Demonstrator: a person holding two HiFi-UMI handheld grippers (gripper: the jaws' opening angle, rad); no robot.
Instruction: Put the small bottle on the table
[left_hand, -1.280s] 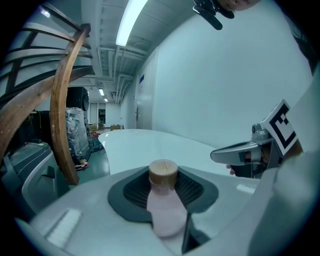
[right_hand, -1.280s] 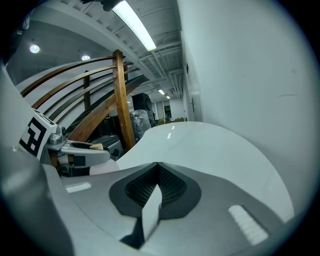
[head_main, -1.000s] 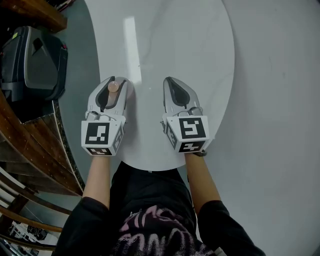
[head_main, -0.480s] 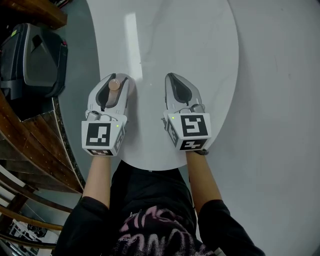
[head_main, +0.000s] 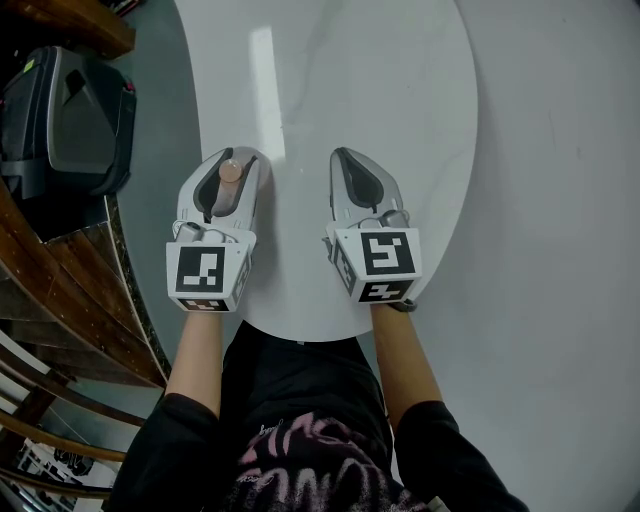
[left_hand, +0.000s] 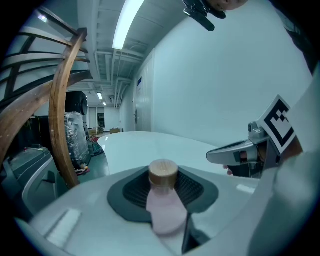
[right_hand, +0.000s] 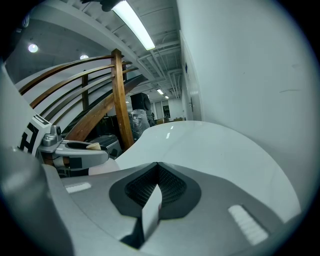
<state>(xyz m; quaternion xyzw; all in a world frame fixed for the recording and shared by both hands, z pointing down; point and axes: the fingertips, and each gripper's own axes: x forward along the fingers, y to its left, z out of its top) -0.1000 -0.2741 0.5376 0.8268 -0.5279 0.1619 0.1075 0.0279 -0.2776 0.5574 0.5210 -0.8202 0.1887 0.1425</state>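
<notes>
A small pink bottle (left_hand: 165, 210) with a tan wooden cap (head_main: 231, 171) stands upright between the jaws of my left gripper (head_main: 226, 180), which is shut on it over the near left part of the white oval table (head_main: 380, 90). In the left gripper view the cap (left_hand: 163, 173) rises above the dark jaw pads. My right gripper (head_main: 352, 180) hovers alongside over the table, shut with nothing in it; its dark pads meet in the right gripper view (right_hand: 157, 187). The left gripper (right_hand: 75, 150) and the bottle's cap (right_hand: 93, 146) also show in the right gripper view.
A dark grey machine (head_main: 65, 125) stands on the floor to the left of the table. Curved wooden rails (head_main: 60, 300) run along the left side. A plain pale wall (head_main: 560, 250) lies to the right.
Both grippers have crept slightly forward and to the right over the table; the left stays shut on the bottle.
</notes>
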